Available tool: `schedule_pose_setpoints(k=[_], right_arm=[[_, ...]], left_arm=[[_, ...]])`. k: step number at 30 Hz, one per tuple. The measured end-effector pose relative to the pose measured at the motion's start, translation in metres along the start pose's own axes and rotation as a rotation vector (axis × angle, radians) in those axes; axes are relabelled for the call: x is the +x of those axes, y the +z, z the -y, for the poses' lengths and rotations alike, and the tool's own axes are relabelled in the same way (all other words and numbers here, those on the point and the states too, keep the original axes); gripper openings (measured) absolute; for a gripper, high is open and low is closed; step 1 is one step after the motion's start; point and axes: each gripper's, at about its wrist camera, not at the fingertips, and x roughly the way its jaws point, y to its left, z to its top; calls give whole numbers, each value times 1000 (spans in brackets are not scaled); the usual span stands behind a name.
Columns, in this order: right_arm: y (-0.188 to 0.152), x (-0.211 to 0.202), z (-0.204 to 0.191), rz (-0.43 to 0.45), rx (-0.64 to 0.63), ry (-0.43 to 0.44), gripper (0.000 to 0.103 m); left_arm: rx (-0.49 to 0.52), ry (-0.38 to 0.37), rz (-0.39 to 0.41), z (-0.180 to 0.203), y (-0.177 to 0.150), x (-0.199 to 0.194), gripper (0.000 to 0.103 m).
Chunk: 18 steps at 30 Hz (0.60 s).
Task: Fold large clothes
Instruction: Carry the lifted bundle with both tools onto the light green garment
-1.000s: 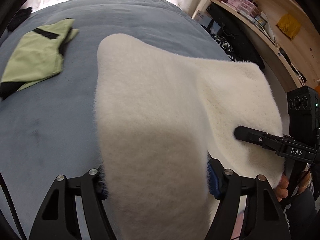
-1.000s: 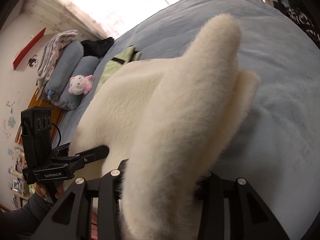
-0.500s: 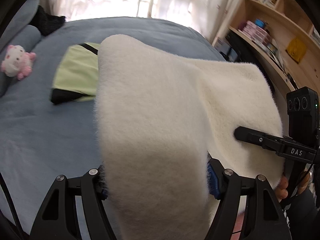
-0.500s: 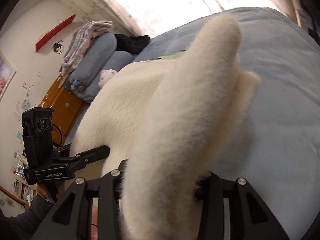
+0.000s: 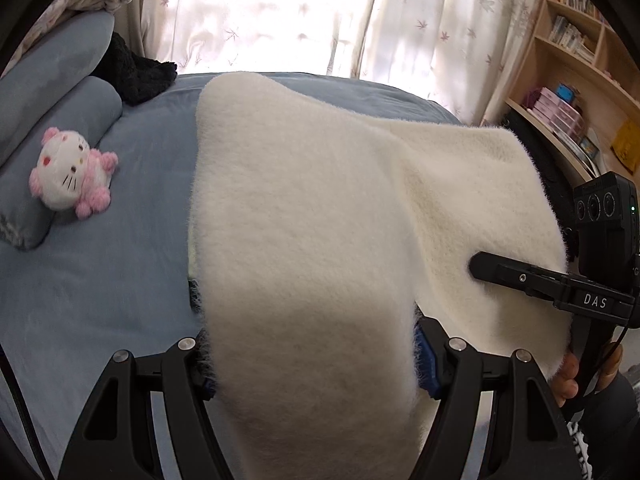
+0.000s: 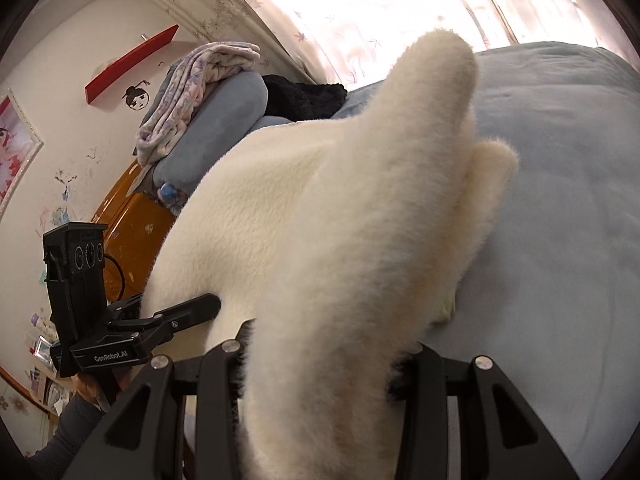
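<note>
Above the bed (image 5: 100, 300), I hold the fleece (image 5: 320, 240) lifted, each gripper clamped on a bunched edge: left gripper (image 5: 312, 356) and right gripper (image 6: 320, 364). I judge this the carry-over stage of a fold. Next I should lower both together, keeping the edges level so the layers land aligned.

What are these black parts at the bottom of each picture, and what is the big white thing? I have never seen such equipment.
No robot here: a person holds one two-finger gripper in each hand. Each picture comes from a camera on one gripper, looking along its fingers. The left gripper and the right gripper both clamp a fluffy white garment, lifted above a blue bed. Each view also shows the other gripper. A pink plush toy lies on a pillow.
</note>
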Motion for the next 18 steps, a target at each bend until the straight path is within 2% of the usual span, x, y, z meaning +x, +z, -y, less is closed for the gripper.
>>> schedule_pose_setpoints(k=[9, 14, 18], right_arm=[[71, 99, 38, 3, 15, -14, 40], [97, 161, 75, 7, 61, -20, 40], [93, 210, 115, -27, 154, 2, 41]], left_arm=[[-13, -1, -14, -70, 80, 105, 71], [-3, -11, -32, -99, 99, 168, 71], [-21, -20, -106, -132, 99, 233, 72]])
